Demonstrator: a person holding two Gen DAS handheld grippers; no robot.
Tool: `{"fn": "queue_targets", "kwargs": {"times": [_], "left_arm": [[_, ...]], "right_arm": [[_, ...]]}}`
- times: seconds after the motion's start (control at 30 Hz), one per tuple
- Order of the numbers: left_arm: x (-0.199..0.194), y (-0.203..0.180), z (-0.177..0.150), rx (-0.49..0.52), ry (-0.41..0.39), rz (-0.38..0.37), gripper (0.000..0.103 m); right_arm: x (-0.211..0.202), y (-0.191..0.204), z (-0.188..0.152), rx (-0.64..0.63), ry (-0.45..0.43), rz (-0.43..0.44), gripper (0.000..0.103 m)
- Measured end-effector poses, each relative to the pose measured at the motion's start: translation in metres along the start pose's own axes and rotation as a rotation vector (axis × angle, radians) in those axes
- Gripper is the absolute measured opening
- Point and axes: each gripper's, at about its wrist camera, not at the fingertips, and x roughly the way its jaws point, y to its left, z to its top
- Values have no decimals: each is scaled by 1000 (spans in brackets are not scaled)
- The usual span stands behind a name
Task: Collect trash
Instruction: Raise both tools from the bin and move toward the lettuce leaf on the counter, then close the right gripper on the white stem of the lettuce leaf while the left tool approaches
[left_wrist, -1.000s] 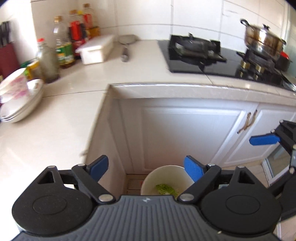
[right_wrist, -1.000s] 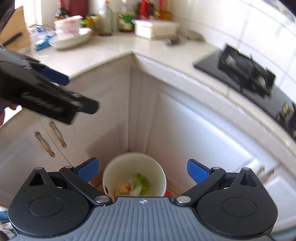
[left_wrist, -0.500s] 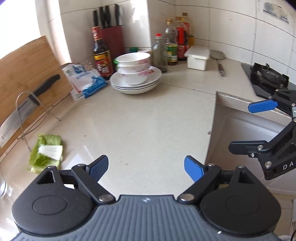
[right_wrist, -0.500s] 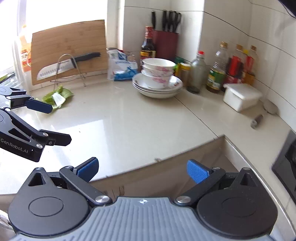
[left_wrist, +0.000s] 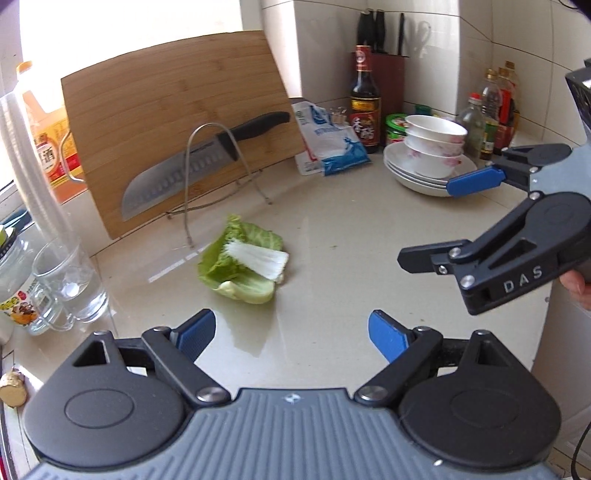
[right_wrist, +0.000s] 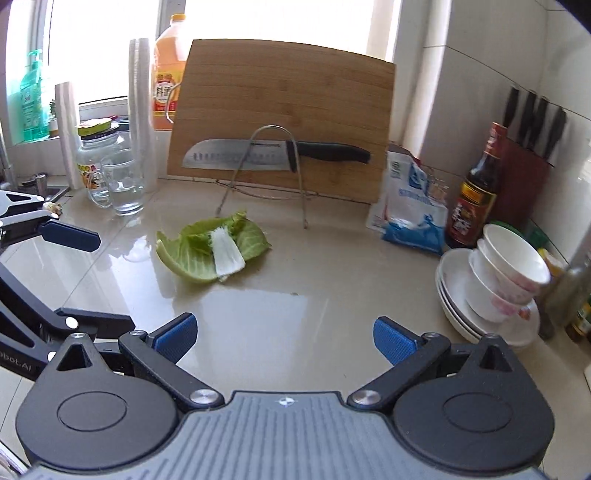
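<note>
The cabbage scrap (left_wrist: 242, 264) lies flat on the counter (left_wrist: 332, 266), a few green leaves with a white stem piece (left_wrist: 260, 258) resting on top. It sits just in front of the wire rack (left_wrist: 212, 177), which holds a knife (left_wrist: 199, 166) against the leaning cutting board (left_wrist: 177, 110).

The left gripper (left_wrist: 290, 332) hovers above the counter on the near side of the cabbage scrap, its 2 blue-padded fingers spread wide with nothing between them. The scrap lies ahead of the left finger, not touching either pad.

The right gripper (right_wrist: 282, 334) is also spread wide and holds nothing. It hovers further to the right of the cabbage scrap (right_wrist: 207, 251), which lies ahead and to the left of its fingers, well clear of them. In the left wrist view this gripper shows at the right edge, side on, above the counter.

To the right of the cabbage scrap, well apart, stand 3 stacked bowls (right_wrist: 506, 277) on a pile of plates (right_wrist: 454, 291). Behind those, beside the board, are a blue and white bag (right_wrist: 410, 206) and a dark sauce bottle (right_wrist: 476, 192). To the left of the scrap stands a glass mug (right_wrist: 120, 181) with a jar (right_wrist: 92, 155) behind it.
</note>
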Motion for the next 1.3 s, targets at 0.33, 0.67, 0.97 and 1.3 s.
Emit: {"fn": "queue_targets", "kwargs": {"times": [0.33, 0.67, 0.97, 1.3], "left_arm": [[22, 33, -4, -88, 52, 58, 90], [39, 46, -4, -132, 79, 52, 90], [47, 52, -3, -159, 84, 43, 90], [55, 54, -2, -160, 93, 25, 90]], "right_arm": [[92, 20, 53, -154, 20, 153, 79], [151, 39, 62, -269, 88, 218, 61], [181, 44, 65, -287, 125, 240, 56], [182, 42, 63, -320, 139, 214, 33]]}}
